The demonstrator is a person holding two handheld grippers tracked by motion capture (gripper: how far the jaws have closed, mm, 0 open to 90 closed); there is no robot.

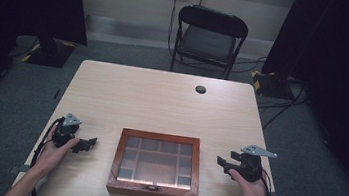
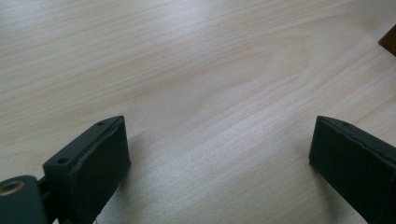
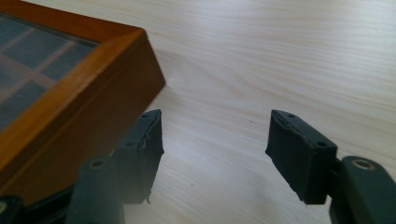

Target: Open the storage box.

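Centrally on the near part of the pale wooden table [image 1: 162,96] sits a glass-lidded wooden box [image 1: 155,165], lid down, flanked by the left gripper [image 1: 87,144] and right gripper [image 1: 222,163], both resting there with jaws spread, gripping nothing.

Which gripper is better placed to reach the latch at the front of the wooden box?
Neither clearly: the latch sits midway. Slight edge to the right gripper, open, with the wooden box wall beside its jaws; the left gripper faces mostly bare table.
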